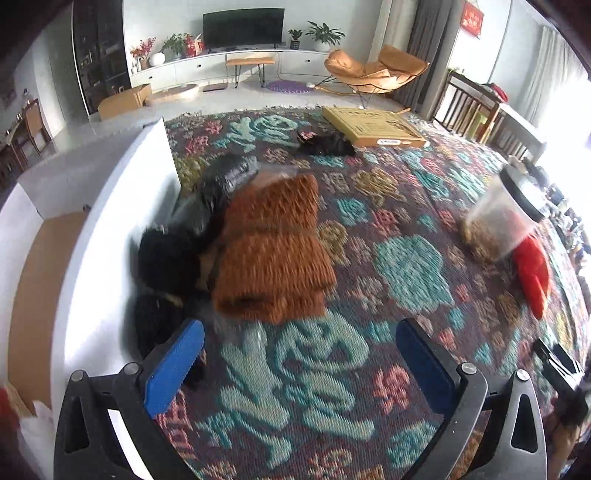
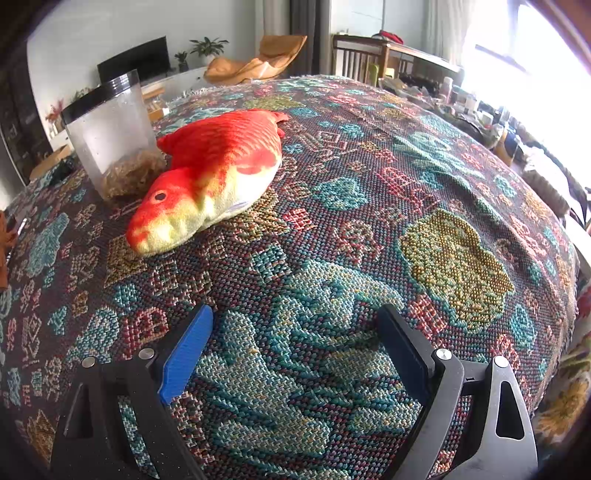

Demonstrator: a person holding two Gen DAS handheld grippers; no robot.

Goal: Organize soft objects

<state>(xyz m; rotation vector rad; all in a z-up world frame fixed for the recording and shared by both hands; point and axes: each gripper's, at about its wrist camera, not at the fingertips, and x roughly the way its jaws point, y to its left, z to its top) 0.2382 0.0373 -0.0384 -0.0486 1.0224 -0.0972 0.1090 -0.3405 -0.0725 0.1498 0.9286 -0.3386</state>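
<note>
1. A living room with a television (image 1: 243,26) and an orange lounge chair (image 1: 373,70) is showing behind a desk that a patterned woven cloth (image 2: 332,229) is covering.
2. A folded brown knit (image 1: 271,251) is lying on the cloth, touching a black fluffy item (image 1: 168,264) beside a white box (image 1: 110,221).
3. The left tongs (image 1: 299,363) are hovering wide open, holding nothing, just short of the knit.
4. A red plush fish (image 2: 210,173) is resting against a clear jar (image 2: 110,136).
5. The right tongs (image 2: 295,349) are gaping empty above the cloth, near the fish.
6. A flat cardboard box (image 1: 373,125) is sitting at the far edge.
</note>
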